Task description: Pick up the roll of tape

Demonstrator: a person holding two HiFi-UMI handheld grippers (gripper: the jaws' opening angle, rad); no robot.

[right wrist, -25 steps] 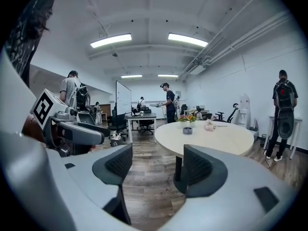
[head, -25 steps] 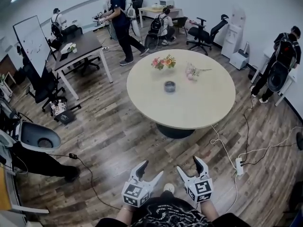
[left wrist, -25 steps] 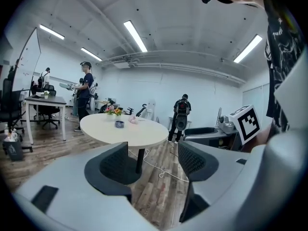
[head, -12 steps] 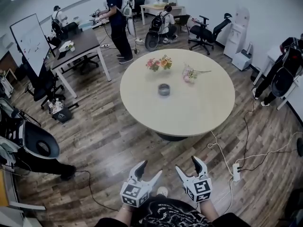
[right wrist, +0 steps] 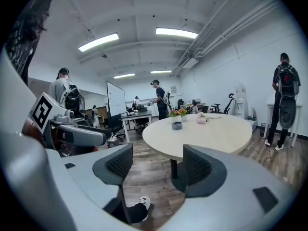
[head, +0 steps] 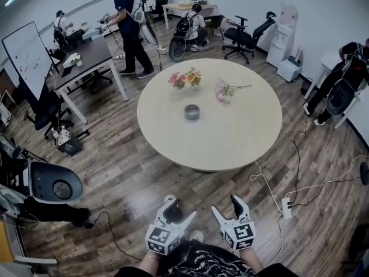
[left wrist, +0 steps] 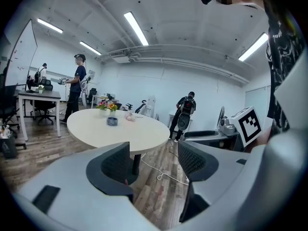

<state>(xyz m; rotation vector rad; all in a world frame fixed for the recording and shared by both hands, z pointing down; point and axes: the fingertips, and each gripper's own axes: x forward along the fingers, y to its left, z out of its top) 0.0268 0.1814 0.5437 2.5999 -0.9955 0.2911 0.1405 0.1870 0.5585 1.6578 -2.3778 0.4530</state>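
Observation:
A dark grey roll of tape (head: 192, 112) lies flat near the middle of the round beige table (head: 242, 137); it also shows small in the left gripper view as the roll of tape (left wrist: 112, 121) and in the right gripper view as the roll of tape (right wrist: 177, 125). My left gripper (head: 180, 208) and right gripper (head: 225, 207) are held low over the wooden floor, well short of the table. Both are open with nothing between their jaws.
A vase of orange and pink flowers (head: 184, 78) and a pink flower bunch (head: 225, 89) stand behind the tape. White cables and a power strip (head: 286, 208) lie on the floor at right. Desks, office chairs (head: 249, 34) and several people ring the room.
The view has moved forward and rightward: the table and tape sit lower and further left in the frame. Both grippers stay open in front of me.

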